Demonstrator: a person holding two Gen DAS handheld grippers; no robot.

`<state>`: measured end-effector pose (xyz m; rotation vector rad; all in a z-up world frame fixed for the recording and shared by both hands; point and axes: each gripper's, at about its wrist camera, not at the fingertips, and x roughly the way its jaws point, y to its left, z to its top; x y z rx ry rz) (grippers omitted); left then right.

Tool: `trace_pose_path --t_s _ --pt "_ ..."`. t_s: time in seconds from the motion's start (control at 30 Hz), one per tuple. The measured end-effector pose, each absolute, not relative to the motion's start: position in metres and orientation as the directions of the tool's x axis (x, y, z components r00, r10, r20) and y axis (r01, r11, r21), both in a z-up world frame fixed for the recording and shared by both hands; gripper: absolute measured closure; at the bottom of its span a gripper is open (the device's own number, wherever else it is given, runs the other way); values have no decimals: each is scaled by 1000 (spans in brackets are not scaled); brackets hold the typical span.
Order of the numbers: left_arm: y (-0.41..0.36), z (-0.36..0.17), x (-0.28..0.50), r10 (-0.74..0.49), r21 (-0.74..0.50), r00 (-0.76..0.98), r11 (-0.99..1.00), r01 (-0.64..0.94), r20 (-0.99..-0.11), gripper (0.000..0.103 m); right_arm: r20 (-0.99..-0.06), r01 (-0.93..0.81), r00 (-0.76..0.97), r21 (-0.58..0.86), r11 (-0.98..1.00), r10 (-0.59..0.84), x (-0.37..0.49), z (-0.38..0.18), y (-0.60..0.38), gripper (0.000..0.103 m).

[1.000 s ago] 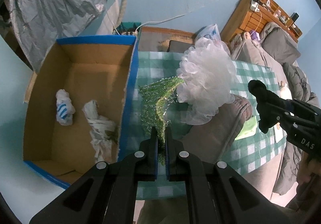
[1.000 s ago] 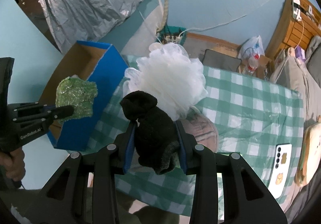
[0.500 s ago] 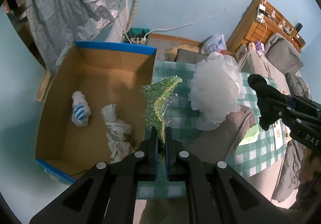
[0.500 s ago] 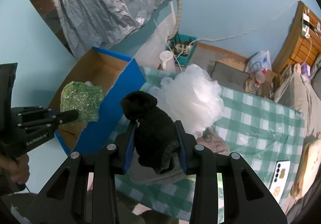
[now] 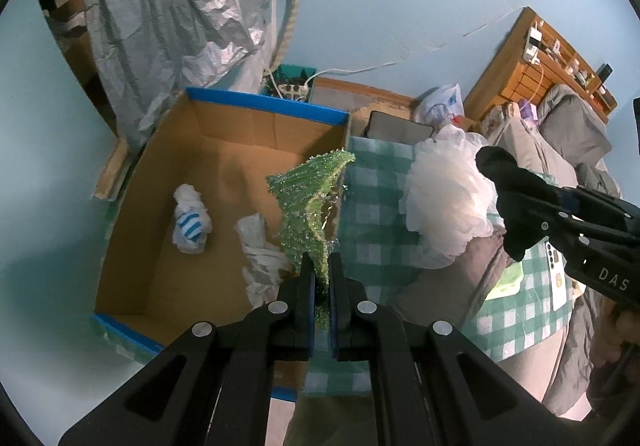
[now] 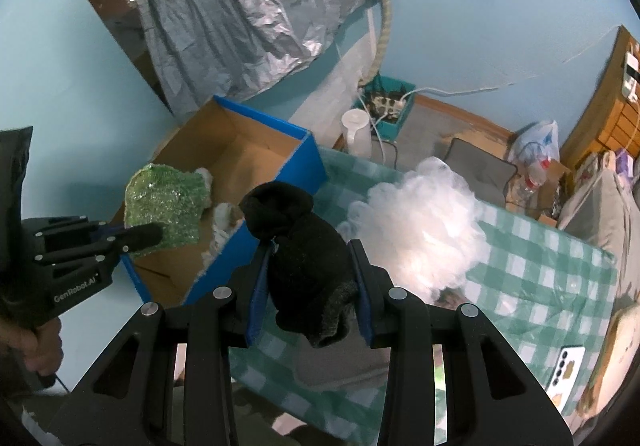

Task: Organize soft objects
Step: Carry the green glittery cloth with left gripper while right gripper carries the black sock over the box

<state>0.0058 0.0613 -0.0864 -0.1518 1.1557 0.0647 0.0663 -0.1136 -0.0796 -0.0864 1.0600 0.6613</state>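
While tilted down, left hand-held gripper [image 5: 321, 278] pinching green scrubber [image 5: 310, 202], above box [image 5: 224, 174]

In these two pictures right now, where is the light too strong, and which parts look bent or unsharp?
Left wrist view: the white mesh pouf glows bright on its right side, the green glittery scrubber sparkles, and the cardboard box edges curve with the fisheye. Right wrist view: the pouf is overexposed and soft, losing its folds, while the black sock stays dark and sharp.
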Motion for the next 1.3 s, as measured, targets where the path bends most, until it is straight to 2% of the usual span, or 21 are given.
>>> trace_pose_path --t_s 0.7,1.3 --pt "119 -96 1 16 -69 389 977 -204 -921 98 -832 -655 221 260 710 509 78 -86 -9 67" --pt "156 -119 18 38 -29 349 982 -185 -936 98 -865 -662 156 267 700 478 95 -116 62 67"
